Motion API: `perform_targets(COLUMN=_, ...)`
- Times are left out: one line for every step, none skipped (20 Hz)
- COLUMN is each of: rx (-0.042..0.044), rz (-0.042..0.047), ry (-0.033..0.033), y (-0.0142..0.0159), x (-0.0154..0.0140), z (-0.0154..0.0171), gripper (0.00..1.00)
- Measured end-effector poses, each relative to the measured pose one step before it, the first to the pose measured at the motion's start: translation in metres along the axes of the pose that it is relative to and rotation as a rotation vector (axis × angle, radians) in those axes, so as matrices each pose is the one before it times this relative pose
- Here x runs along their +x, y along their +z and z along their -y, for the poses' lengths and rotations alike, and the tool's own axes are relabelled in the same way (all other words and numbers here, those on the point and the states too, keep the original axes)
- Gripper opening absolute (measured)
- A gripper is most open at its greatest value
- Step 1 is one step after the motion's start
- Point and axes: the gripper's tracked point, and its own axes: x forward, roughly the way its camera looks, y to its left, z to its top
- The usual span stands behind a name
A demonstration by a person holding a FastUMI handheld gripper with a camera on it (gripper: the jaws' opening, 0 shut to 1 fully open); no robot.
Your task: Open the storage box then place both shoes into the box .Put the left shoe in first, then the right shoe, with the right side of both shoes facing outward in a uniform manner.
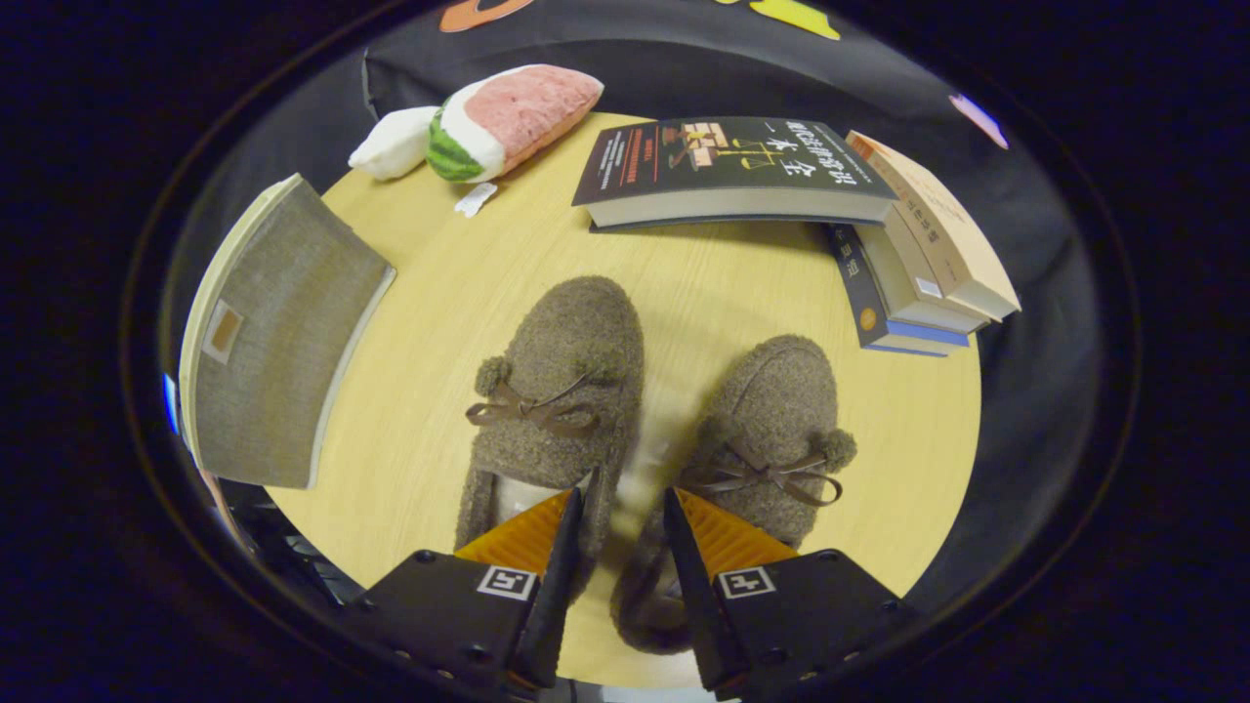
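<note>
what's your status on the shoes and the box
Tool open, fingers over the heels of both shoes, gripping neither. Left-hand shoe and right-hand shoe side by side on table. Storage box beside them, lid shut. Nothing blocking.

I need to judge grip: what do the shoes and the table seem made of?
Left shoe and right shoe: brown fuzzy, fleece-like fabric, nubbly matte pile, with thin ribbon bows and pompoms. Table: pale wood or wood-look laminate, judging by its fine grain lines. The open gripper hangs over their heels.
</note>
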Motion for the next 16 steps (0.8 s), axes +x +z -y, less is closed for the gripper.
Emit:
perform_targets(rx=0.00427, rz=-0.00294, ry=-0.00192, y=-0.00053, x=-0.00407, z=-0.00141, gripper=0.53)
perform_targets(rx=0.01277, rz=-0.01631, ry=0.00974, y=-0.00345, x=-0.00293, z=-0.00502, gripper=0.52)
perform_targets(rx=0.01835, rz=-0.02975, ry=0.02386, y=-0.00631, x=-0.00344, z=-0.00597, gripper=0.50)
perform_targets(rx=0.02223, rz=-0.01772, ry=0.02506, y=-0.00313, x=-0.00337, z=-0.00602, gripper=0.49)
perform_targets(rx=0.01190, rz=-0.00862, ry=-0.00282, y=-0.00030, x=0.00063, z=0.00154, gripper=0.48)
perform_targets(rx=0.00991, rz=-0.00807, ry=-0.01839, y=-0.00006, x=0.00444, z=0.00403, gripper=0.46)
perform_targets(rx=0.01950, rz=-0.01584, ry=-0.01280, y=0.00049, x=0.00329, z=0.00390, gripper=0.45)
perform_targets(rx=0.02484, rz=-0.01489, ry=0.01615, y=-0.00001, x=0.00660, z=-0.00253, gripper=0.44)
perform_targets(rx=0.02383, rz=-0.01332, ry=0.01877, y=0.00028, x=0.00529, z=-0.00320, gripper=0.44)
perform_targets(rx=0.01448, rz=-0.00740, ry=0.00287, y=-0.00002, x=0.00320, z=-0.00002, gripper=0.44)
perform_targets(rx=0.00265, rz=0.00633, ry=0.01171, y=0.00286, x=0.00239, z=-0.00264, gripper=0.44)
perform_targets(rx=0.01214, rz=-0.01159, ry=-0.01164, y=-0.00349, x=0.00228, z=0.00111, gripper=0.44)
perform_targets(rx=0.01691, rz=-0.00160, ry=0.00152, y=0.00241, x=0.00636, z=-0.00271, gripper=0.27)
perform_targets(rx=-0.00137, rz=-0.00119, ry=0.00301, y=-0.00146, x=-0.00309, z=-0.00002, gripper=0.09)
perform_targets(rx=-0.00702, rz=0.00252, ry=-0.00396, y=0.00038, x=-0.00068, z=0.00120, gripper=0.09)
perform_targets(rx=0.01953, rz=0.00745, ry=0.01810, y=-0.00077, x=-0.00222, z=-0.00272, gripper=0.08)
